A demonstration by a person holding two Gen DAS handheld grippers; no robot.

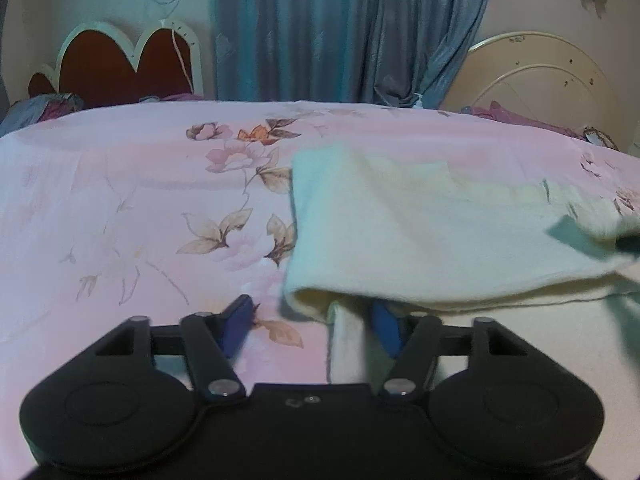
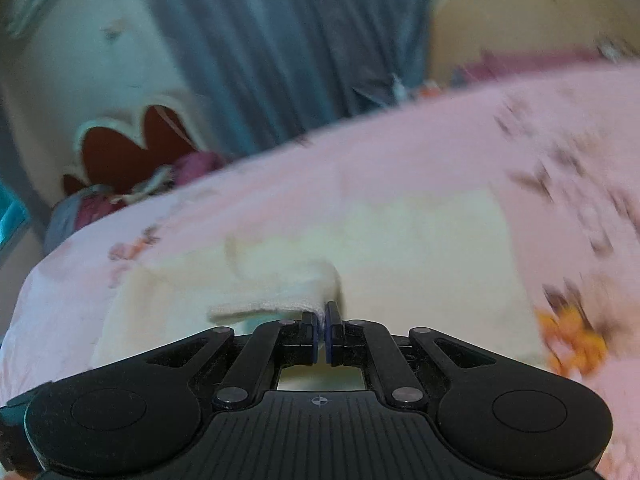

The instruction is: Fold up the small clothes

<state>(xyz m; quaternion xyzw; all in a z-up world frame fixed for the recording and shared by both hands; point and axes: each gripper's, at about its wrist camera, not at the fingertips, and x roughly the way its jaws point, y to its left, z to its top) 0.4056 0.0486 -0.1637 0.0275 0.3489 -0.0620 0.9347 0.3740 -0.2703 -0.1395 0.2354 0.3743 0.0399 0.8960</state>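
Cream cloth (image 1: 420, 232) lies on the pink floral bedsheet (image 1: 140, 200), its edge clenched in the right claw (image 2: 322, 320), the left claw (image 1: 312, 320) spread apart around its corner.

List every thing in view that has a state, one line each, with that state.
Cream fleece cloth: lying on the bed, one edge lifted and partly folded over.
Pink floral bedsheet: spread flat, under the cloth.
Left gripper: open, its right blue finger tucked under the cloth's edge, not pinching.
Right gripper: shut on a corner of the cloth.
Blue-grey curtain: drawn closed, hanging behind the bed.
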